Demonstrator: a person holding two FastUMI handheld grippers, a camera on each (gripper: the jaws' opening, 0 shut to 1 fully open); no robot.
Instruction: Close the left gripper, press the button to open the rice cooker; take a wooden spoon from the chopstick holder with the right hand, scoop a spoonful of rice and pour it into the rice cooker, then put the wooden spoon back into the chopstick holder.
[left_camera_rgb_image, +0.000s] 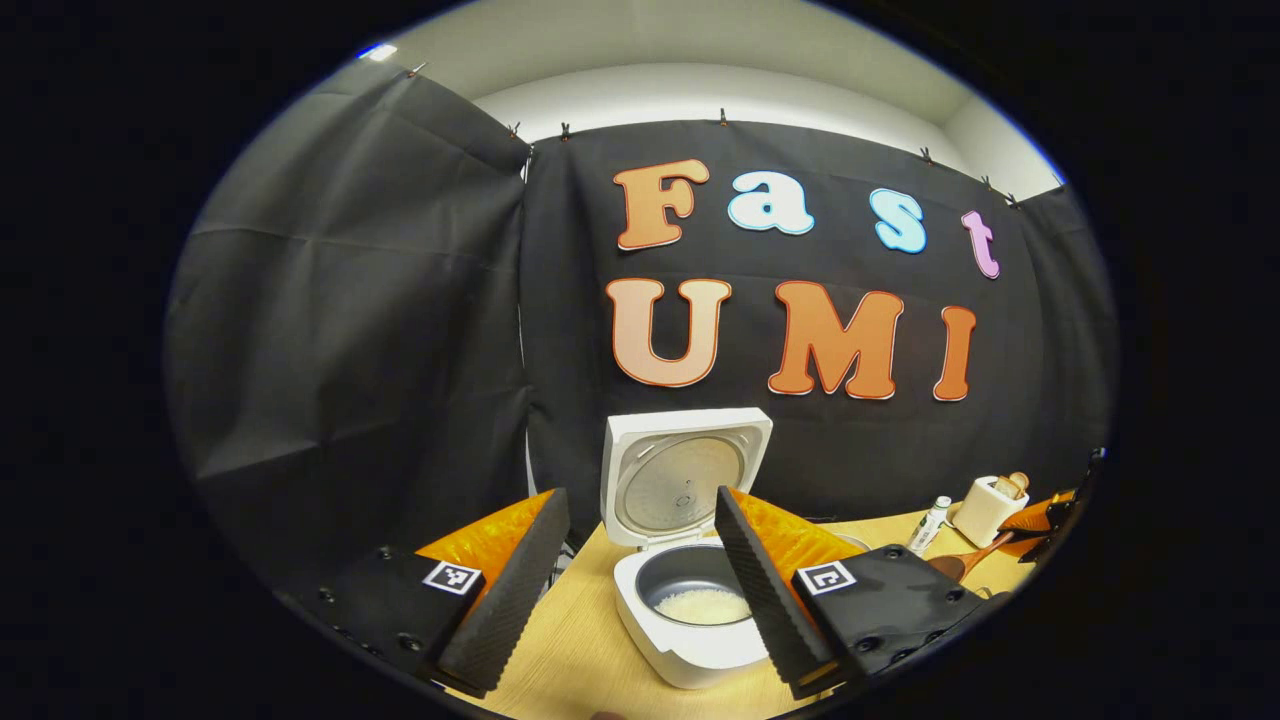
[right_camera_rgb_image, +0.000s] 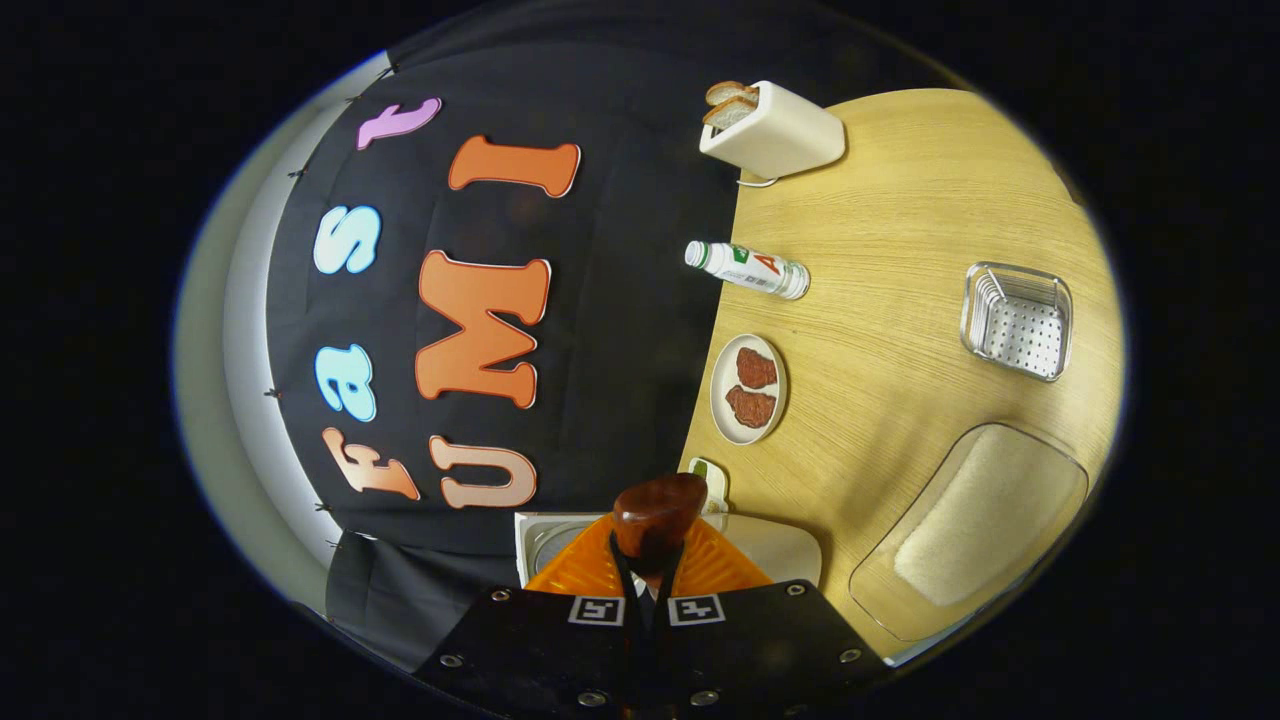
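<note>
Rice cooker (left_camera_rgb_image: 690, 560) open, rice (left_camera_rgb_image: 702, 606) inside.

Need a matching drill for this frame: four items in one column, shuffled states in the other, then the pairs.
Items:
1. rice cooker
2. wooden spoon
3. toaster
4. plate

States:
A. bread slices stick out of the top
B. lid up, rice in the pot
C. two brown pieces on it
D. gripped in the right claw

Pairs: 1-B, 2-D, 3-A, 4-C
</note>
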